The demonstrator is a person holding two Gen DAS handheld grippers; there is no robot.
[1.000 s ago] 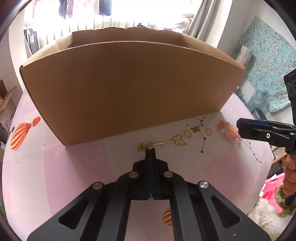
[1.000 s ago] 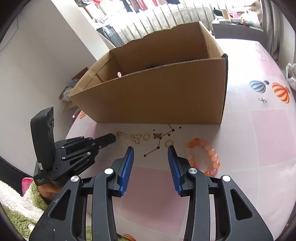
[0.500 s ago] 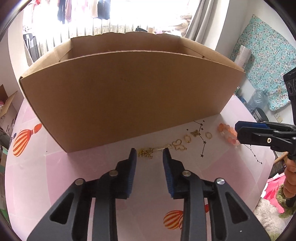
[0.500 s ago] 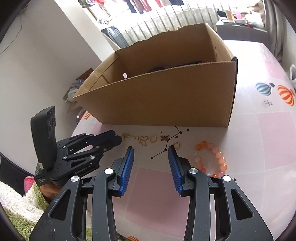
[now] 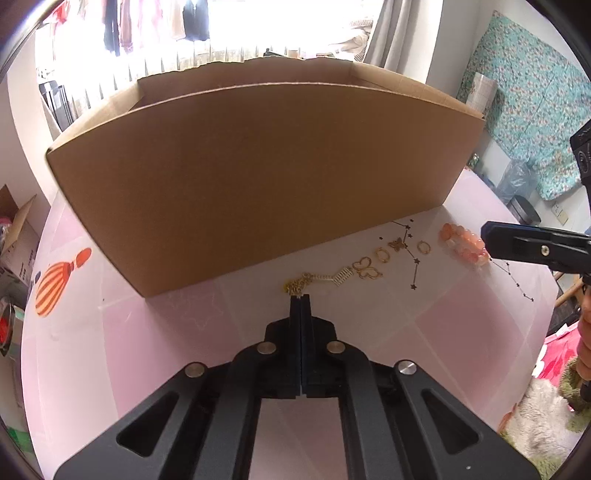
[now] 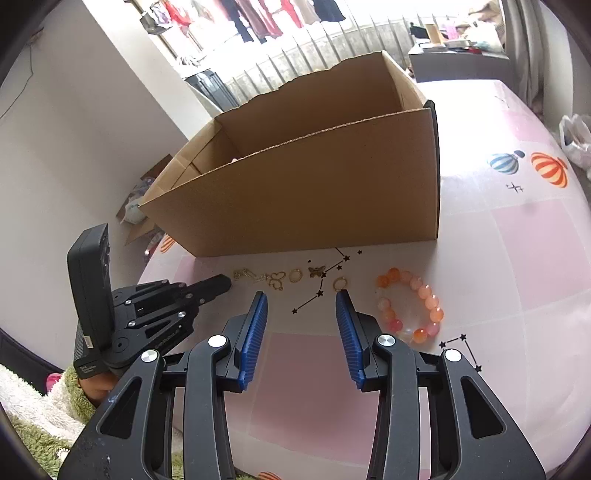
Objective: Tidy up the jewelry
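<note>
Left wrist view: left gripper [image 5: 300, 297] fingers just snapped together, tips at the gold chain [image 5: 300, 283]; can't tell if it's pinched. Cardboard box [image 5: 258, 177] at 12 o'clock, bead bracelet [image 5: 461, 243] at 2.
Right wrist view: right gripper [image 6: 301, 295] fingers spread, nothing between, above the pink desk [image 6: 517, 258]; gold ring [image 6: 339, 283] at 12 o'clock.

Bright window [image 5: 258, 33] at far side w/ clothes [image 6: 280, 18] hanging and grey curtain [image 5: 399, 37] on right. White wall [image 6: 74, 122] on left; floral teal cloth [image 5: 535, 122] on right wall. Pink tablecloth [image 6: 517, 240] w/ balloon prints.
</note>
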